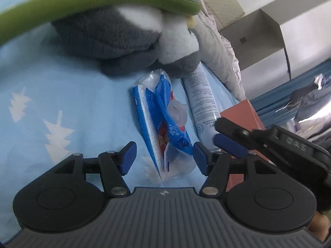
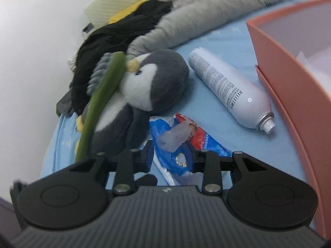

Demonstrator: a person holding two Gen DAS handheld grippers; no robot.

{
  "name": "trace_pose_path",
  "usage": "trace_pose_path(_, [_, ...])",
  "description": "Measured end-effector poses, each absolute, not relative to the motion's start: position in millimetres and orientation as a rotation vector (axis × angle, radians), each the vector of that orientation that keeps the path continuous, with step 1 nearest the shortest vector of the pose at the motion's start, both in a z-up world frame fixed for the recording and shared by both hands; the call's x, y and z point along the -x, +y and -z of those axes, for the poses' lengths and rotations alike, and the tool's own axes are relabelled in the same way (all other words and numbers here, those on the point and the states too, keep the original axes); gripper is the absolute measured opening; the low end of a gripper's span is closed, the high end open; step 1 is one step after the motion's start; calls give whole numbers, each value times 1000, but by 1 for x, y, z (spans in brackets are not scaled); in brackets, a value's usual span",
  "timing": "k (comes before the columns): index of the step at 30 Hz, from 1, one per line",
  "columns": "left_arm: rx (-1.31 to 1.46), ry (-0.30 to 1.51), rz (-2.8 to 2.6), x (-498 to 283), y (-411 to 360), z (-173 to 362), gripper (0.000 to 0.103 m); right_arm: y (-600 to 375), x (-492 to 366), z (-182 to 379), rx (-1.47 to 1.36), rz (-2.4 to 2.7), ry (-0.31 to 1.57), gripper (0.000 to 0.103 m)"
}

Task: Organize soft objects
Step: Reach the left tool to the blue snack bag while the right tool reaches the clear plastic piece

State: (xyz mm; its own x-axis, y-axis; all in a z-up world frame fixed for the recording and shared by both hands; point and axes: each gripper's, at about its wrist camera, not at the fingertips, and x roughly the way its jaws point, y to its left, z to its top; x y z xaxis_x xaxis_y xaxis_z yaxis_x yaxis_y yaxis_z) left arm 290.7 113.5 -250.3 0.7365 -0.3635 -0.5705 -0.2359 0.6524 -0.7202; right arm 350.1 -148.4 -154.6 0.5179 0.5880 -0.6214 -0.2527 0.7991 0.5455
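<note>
A blue tissue pack (image 1: 165, 124) lies on the light blue bedsheet (image 1: 62, 95). My left gripper (image 1: 164, 158) is open, with its blue pads either side of the pack's near end. My right gripper (image 2: 171, 157) is open around the same pack (image 2: 182, 144); it shows at the right of the left wrist view (image 1: 231, 138). A grey and white penguin plush (image 2: 144, 86) with a green band (image 2: 99, 103) lies just behind the pack, and also fills the top of the left wrist view (image 1: 115, 35).
A white spray can (image 2: 229, 88) lies right of the pack. An orange box (image 2: 289, 72) stands at the right. Grey bedding (image 2: 196, 16), black cloth (image 2: 115, 39) and a pale pillow (image 2: 115, 2) lie behind the plush. A grey cardboard box (image 1: 260, 33) stands beyond the bed.
</note>
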Motion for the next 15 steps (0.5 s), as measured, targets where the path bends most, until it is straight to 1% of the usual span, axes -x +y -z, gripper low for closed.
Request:
trace_pose_path(3, [919, 766, 91, -298, 116, 259, 68, -142, -365, 164, -439, -508, 932, 36])
trace_pose_path(4, [932, 765, 103, -300, 116, 261, 68, -139, -370, 167, -451, -506, 948, 39])
trace_pose_path(5, [947, 764, 115, -302, 116, 263, 68, -138, -373, 170, -463, -508, 960, 44])
trace_pose_path(6, [959, 764, 124, -304, 116, 265, 68, -136, -376, 172, -475, -516, 969, 54])
trace_pose_path(7, [971, 768, 128, -306, 116, 268, 68, -133, -379, 175, -481, -521, 978, 57])
trace_pose_path(15, [989, 766, 142, -315, 113, 275, 68, -121, -395, 191, -484, -538, 1038, 56])
